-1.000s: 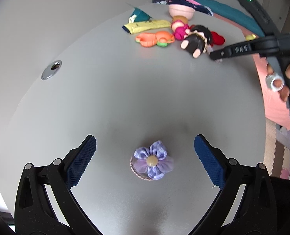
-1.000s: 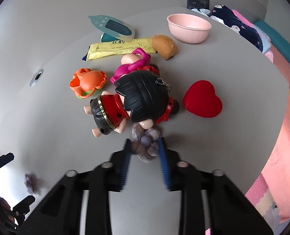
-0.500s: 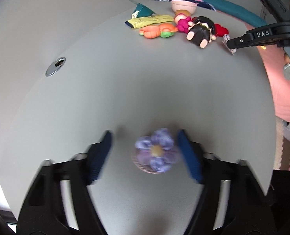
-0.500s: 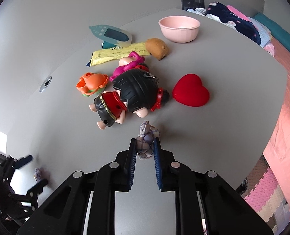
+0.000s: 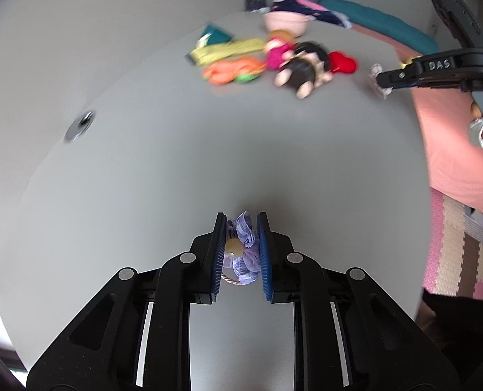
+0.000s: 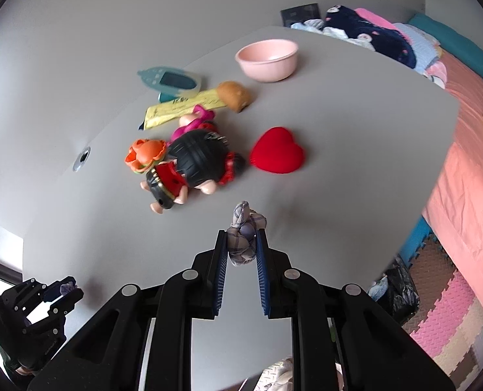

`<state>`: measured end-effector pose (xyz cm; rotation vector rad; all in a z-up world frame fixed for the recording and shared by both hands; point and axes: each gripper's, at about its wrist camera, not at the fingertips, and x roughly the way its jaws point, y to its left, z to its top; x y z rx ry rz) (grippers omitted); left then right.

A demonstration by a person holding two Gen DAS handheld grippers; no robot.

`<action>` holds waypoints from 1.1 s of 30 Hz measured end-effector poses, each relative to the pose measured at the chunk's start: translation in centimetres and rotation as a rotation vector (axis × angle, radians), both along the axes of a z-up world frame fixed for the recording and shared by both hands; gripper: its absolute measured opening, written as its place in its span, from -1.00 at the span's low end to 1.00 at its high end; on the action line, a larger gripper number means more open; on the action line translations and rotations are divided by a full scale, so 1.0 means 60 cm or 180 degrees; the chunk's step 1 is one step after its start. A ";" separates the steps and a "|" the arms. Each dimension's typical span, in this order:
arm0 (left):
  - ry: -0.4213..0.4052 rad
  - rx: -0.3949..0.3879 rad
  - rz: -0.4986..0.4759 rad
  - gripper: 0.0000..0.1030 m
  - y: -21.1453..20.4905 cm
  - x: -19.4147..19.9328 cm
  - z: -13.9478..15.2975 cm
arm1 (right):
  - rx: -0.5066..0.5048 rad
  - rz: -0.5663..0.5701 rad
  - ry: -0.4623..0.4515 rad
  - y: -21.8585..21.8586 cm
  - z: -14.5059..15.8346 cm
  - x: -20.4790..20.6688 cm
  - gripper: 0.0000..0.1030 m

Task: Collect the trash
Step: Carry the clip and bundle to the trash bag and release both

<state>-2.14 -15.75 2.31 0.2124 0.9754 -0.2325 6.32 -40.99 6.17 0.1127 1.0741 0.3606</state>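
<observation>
I am clamping my left gripper on the purple flower hair tie, frame centre; my right gripper is clamping a plaid scrap, pointing upward.

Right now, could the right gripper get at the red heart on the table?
Probably not yet. The right gripper is shut on a plaid fabric scrunchie, so its jaws are occupied. The path to the red heart looks unobstructed, with bare table between them.

The black left gripper has its blue-padded jaws clamped on a purple fabric flower hair tie; the black right gripper pinches a checked fabric scrunchie between its jaws.
</observation>
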 end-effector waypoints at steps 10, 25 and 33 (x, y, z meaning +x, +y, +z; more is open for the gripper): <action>-0.0097 -0.0010 -0.0783 -0.63 -0.181 0.030 0.030 | -0.0001 -0.0497 -0.0079 -0.144 0.021 -0.027 -0.63; 0.0164 -0.0162 -0.1734 -0.61 -0.465 0.064 0.014 | -0.0046 -0.1350 0.0105 -0.367 -0.023 -0.071 -0.63; 0.0321 -0.0147 -0.1975 -0.61 -0.528 0.068 -0.023 | -0.0071 -0.1594 0.0299 -0.416 -0.067 -0.081 -0.63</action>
